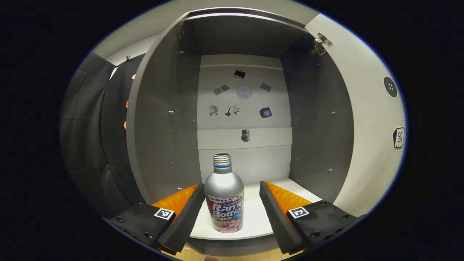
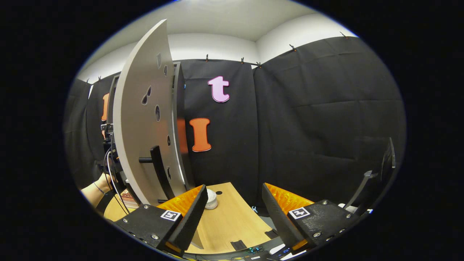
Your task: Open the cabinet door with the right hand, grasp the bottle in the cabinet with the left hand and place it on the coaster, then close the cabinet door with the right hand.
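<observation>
In the left gripper view, the silver aluminium bottle with a threaded neck [image 1: 224, 194] stands upright on the white bottom shelf [image 1: 253, 217] of the grey open cabinet [image 1: 163, 119], just ahead of the left tongs [image 1: 232, 206] and between their two spread fingers, touching neither. The cabinet's back panel lies behind the bottle; the white cabinet door [image 1: 366, 119] hangs swung out to the right of the tongs.

In the right gripper view, that door [image 2: 145, 119] stands ahead and left of the right tongs [image 2: 233, 210], its dark bar handle [image 2: 157, 170] facing them. The light wooden worktop [image 2: 232, 221] lies below and ahead, with a small white round object [image 2: 211, 199] resting on it just beside the left finger.
</observation>
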